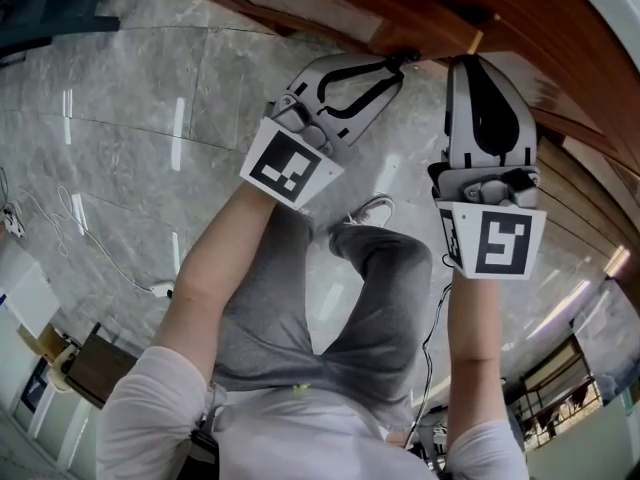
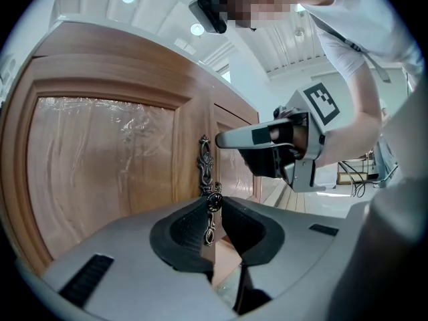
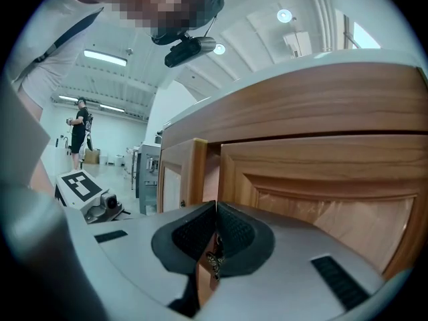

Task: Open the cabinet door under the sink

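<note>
Dark ribbed pads (image 2: 187, 229) of the left claw (image 2: 214, 204) are seen pressed together on the ring of a dark ornate metal drop pull (image 2: 208, 231). The pull hangs upright below its backplate on the left brown wooden cabinet door (image 2: 100, 159). The right claw (image 3: 215, 209) is likewise pinched on a matching small metal pull (image 3: 214, 259) belonging to the right brown panelled door (image 3: 321, 192).

Each door face lies straight ahead of its claw, and both pulls sit near the centre seam. The hinges are therefore judged to be at the outer edges, so opening would call for a draw back toward the person, arcing outward.

In the head view the left forearm (image 1: 215, 258) is angled inward and the right forearm (image 1: 472, 338) is held nearly straight. The two claws are equally near the doors.
</note>
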`<state>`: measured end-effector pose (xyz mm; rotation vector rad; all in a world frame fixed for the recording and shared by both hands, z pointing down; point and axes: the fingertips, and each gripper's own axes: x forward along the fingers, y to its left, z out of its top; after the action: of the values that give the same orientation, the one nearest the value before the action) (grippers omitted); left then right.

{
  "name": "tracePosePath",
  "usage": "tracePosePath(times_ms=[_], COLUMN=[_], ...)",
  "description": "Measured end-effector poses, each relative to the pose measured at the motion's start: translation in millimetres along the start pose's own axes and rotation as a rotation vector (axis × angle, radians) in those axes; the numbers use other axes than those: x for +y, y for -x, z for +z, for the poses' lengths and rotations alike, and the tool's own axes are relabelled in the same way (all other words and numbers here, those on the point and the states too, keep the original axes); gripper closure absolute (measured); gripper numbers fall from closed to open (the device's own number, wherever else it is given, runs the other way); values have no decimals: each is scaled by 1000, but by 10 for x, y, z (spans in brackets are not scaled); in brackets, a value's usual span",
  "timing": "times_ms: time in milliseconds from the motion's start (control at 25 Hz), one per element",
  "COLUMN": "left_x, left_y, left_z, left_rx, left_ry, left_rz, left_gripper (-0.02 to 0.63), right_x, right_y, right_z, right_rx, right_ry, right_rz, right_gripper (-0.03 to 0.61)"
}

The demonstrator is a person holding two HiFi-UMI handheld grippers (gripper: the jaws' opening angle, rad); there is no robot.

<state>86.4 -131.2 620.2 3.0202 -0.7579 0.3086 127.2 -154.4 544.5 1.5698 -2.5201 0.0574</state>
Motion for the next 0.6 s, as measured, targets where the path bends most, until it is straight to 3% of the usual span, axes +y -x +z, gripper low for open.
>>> tracePosePath(times_ms=[600], left_x=[-32], left_y=[131], left_z=[16], left_rx=[-21], left_ry=[13], left_rz=[-41], left_gripper=[540], right_x=[45], right_y=[-243], right_z=[148], right_rx=[-28], right_ry=[49], right_rz=[-29], right_gripper=[548])
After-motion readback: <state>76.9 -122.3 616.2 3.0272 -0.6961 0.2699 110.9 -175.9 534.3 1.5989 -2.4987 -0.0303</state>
